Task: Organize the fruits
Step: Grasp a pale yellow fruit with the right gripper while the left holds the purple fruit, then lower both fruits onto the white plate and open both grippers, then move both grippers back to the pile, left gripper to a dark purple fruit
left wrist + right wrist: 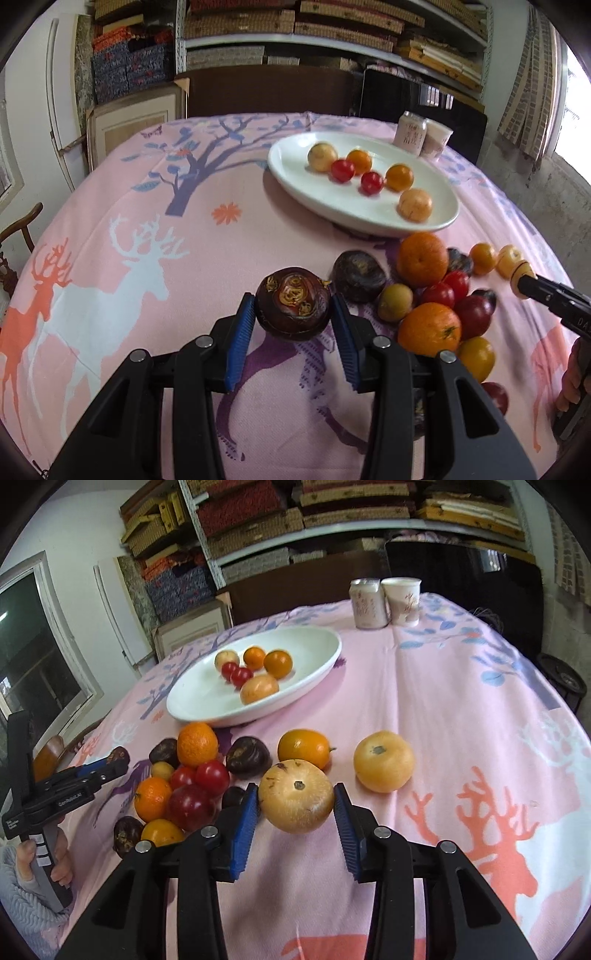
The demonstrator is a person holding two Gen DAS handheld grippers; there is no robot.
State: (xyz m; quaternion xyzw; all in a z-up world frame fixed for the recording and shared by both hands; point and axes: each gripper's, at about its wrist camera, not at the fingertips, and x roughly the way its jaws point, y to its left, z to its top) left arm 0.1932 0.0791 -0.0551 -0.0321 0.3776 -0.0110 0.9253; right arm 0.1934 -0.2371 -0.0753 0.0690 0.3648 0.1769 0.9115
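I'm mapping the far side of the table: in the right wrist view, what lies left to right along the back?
White oval plate with fruit → pink drink can → paper cup, which stands right beside the can.

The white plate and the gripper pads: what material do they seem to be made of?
White plate: probably glazed ceramic, given its smooth glossy rim; melamine is possible. Blue pads of the right gripper: likely ribbed rubber or soft plastic, matte with fine grooves.
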